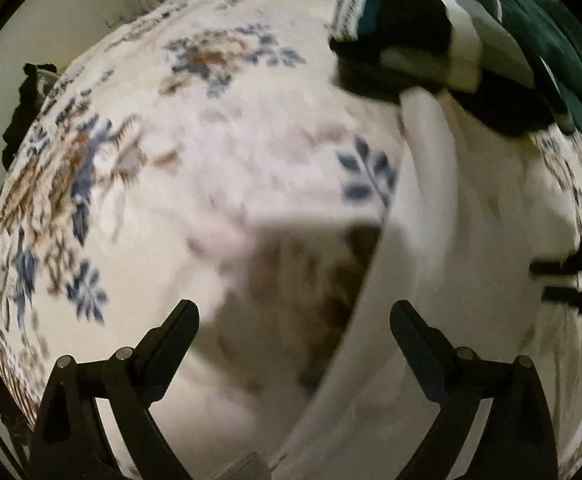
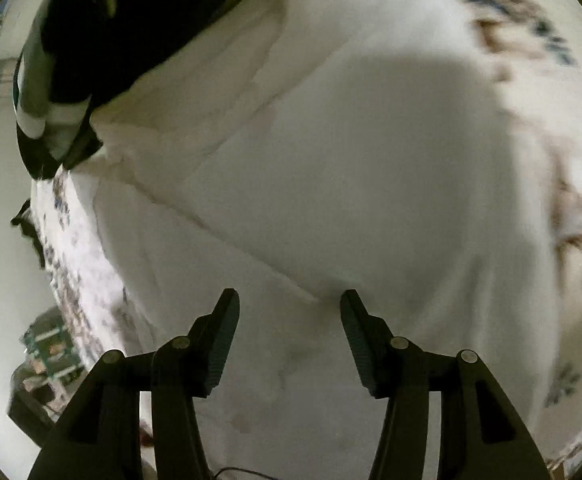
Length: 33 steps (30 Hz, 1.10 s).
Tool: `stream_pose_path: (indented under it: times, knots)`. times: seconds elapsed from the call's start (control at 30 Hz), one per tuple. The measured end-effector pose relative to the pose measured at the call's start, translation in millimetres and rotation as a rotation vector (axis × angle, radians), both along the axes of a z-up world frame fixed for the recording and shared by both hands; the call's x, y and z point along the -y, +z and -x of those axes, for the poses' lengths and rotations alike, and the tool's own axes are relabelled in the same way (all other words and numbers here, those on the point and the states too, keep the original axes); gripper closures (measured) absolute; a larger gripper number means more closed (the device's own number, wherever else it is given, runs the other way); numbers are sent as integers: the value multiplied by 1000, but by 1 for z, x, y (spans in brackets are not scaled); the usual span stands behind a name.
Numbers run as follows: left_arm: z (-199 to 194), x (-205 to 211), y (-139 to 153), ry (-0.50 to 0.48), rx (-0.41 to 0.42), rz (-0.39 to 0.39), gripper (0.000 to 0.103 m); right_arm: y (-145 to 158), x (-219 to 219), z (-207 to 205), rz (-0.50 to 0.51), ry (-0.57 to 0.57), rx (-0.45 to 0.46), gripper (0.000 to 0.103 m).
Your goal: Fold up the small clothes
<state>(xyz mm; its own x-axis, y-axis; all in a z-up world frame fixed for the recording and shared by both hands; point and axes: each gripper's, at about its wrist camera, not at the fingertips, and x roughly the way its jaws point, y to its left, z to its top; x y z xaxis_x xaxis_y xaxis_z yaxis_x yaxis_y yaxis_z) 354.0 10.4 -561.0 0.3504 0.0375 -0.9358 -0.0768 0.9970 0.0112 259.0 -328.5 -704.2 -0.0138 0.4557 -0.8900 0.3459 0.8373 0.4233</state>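
Observation:
A white garment (image 1: 451,220) lies spread on a floral bedspread (image 1: 163,184); it fills most of the right wrist view (image 2: 331,168), with creases running across it. My left gripper (image 1: 293,320) is open and empty, above the garment's left edge. My right gripper (image 2: 289,300) is open and empty, close over the garment's middle. The right gripper's fingers (image 1: 567,284) show at the right edge of the left wrist view. Both views are blurred.
A stack of folded clothes in black, white and teal (image 1: 415,36) sits at the far side of the bed, and it shows in the right wrist view (image 2: 91,40) too. A dark green cloth (image 1: 551,40) lies beside it. The bed edge (image 2: 71,264) drops off at the left.

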Motion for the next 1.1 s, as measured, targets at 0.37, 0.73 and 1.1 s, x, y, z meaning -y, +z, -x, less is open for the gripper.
stream_pose_path:
  times: [0.37, 0.73, 1.1]
  knots:
    - [-56, 14, 13, 44, 70, 27, 5, 61, 31, -19, 179, -76, 165, 100]
    - [-144, 57, -52, -21, 16, -152, 5, 49, 76, 41, 144, -205, 23, 67]
    - [-55, 43, 30, -96, 113, -88, 5, 88, 133, 150, 89, -247, -94, 47]
